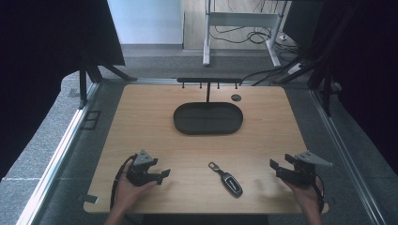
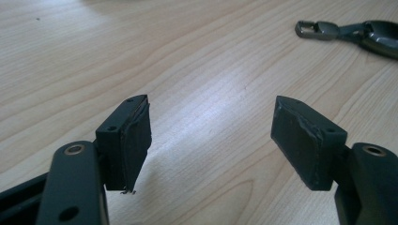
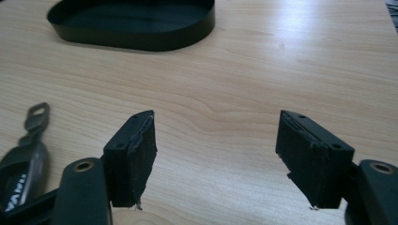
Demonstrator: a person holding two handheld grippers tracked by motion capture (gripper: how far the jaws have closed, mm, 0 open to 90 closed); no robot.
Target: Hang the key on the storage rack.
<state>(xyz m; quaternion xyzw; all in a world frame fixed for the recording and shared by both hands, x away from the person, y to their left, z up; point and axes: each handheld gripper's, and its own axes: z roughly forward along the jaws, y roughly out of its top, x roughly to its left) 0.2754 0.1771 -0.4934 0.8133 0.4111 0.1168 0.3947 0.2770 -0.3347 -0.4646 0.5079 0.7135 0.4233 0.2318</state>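
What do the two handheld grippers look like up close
Both the left gripper and right gripper are black, each topped by a grey three-cornered plate. Their jaws end in blocky dark pads with frayed edges and brass-ringed holes behind. A black cable trails from each. No sleeves visible.

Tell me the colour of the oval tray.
Black, matte. The tray shows best in the high view.

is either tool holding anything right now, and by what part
Nothing is held. The left tool and right tool are both open over bare table; the key fob lies untouched between them.
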